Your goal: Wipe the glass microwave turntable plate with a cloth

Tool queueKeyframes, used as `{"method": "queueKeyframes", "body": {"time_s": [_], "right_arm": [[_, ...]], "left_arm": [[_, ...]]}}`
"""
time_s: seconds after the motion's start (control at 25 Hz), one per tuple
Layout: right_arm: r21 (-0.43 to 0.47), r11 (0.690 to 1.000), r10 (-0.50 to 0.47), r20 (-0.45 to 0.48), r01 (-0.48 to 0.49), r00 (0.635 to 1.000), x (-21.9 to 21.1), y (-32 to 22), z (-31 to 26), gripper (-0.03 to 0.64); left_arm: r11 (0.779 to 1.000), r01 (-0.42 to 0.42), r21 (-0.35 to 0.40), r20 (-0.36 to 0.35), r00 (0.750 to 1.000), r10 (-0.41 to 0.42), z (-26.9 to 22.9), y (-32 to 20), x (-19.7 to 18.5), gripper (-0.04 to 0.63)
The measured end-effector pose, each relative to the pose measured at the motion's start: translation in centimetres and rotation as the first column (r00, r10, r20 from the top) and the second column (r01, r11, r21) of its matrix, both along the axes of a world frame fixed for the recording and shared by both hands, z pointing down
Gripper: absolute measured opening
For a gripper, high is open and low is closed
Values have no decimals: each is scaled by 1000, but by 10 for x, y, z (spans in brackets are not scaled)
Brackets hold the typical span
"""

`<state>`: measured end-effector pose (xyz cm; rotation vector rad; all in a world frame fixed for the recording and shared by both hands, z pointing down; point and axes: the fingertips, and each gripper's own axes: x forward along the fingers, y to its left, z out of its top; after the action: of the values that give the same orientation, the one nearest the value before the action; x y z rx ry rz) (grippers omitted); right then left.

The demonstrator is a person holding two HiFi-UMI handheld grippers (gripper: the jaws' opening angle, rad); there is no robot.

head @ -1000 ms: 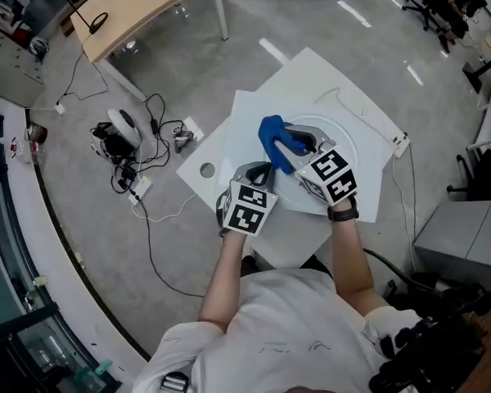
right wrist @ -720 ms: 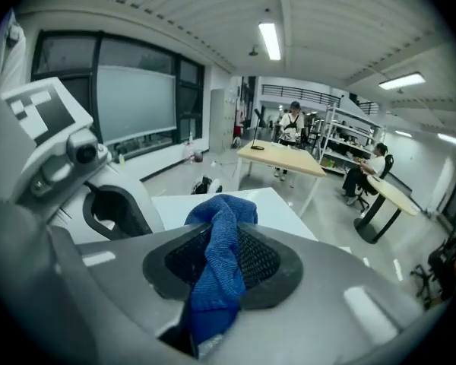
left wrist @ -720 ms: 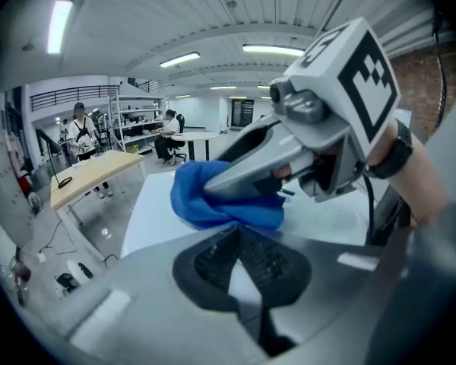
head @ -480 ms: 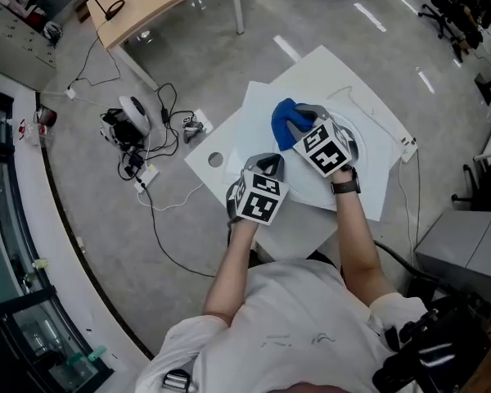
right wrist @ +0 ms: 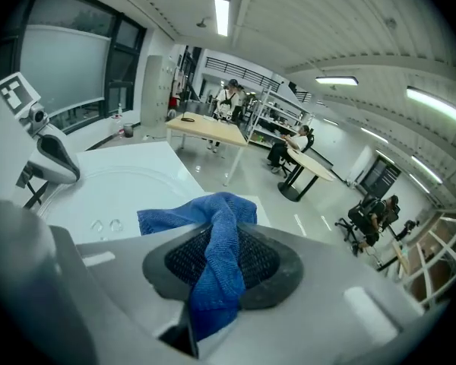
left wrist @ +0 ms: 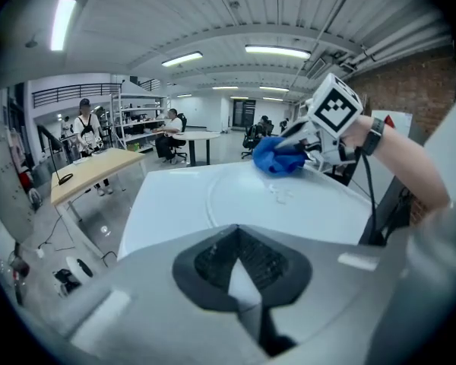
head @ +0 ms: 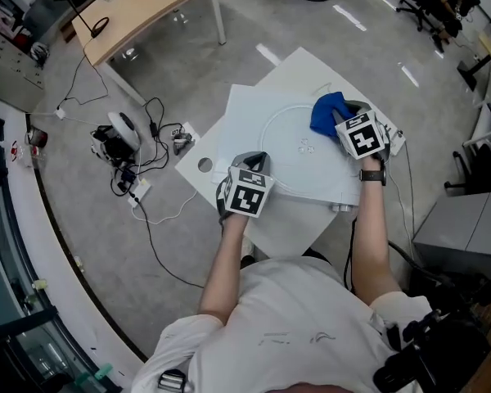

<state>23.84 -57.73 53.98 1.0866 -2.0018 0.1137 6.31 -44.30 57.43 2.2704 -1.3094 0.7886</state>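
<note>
The clear glass turntable plate (head: 299, 169) lies flat on the white table (head: 245, 109). Its raised ring also shows in the left gripper view (left wrist: 211, 198) and the right gripper view (right wrist: 118, 185). My left gripper (head: 257, 163) is at the plate's near-left rim and looks shut on that edge (left wrist: 239, 274). My right gripper (head: 344, 122) is shut on a blue cloth (head: 328, 110) that presses on the plate's far right side. The cloth (right wrist: 213, 242) runs up between the right pads and bunches ahead of them. In the left gripper view the cloth (left wrist: 277, 158) sits under the right gripper (left wrist: 313, 137).
A round hole (head: 205, 166) is in the table's left corner. A wooden desk (head: 143, 2) stands far left. Cables and small devices (head: 121, 142) lie on the floor beside the table. A grey cabinet (head: 462, 232) is at the right. People stand far off.
My right gripper has carried the blue cloth from the plate's left part across to its far right side. The left gripper has kept its place at the near-left rim.
</note>
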Motion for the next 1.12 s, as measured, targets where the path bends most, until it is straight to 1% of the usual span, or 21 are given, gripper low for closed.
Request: {"method": "queueKeyframes", "body": {"time_s": [0.08,0.2,0.36,0.48,0.6,0.76,0.96,1.12], "right_arm": [[-12,999,36,-4,-36,999,20,18,0,95],[-41,997,63,22,-62,998,44,49,2,95],[-100,993,64,86,-55,994,63,92,10,95],[-124,992,35,117,-21,992,62,128,11,95],[-130,991,-20,136,38,990,40,160,10,95],[-137,979,-130,143,149,981,-2,189,10,95],[-137,949,-259,167,282,951,-67,200,6,95],[-137,918,-347,174,372,922,-108,193,13,95]], "left_arm": [[1000,-13,15,-4,1000,13,-3,-1,-1,2],[1000,-20,24,-7,1000,20,-6,1,-1,2],[998,-42,42,11,999,41,-8,-1,1,2],[997,-58,47,8,998,58,-9,-1,3,2],[999,-54,5,1,999,54,-5,6,-2,2],[998,-67,-7,-6,998,67,-5,6,1,2],[996,-83,-18,-17,996,82,-6,6,4,2],[995,-92,-33,-33,995,91,-5,7,5,2]]}}
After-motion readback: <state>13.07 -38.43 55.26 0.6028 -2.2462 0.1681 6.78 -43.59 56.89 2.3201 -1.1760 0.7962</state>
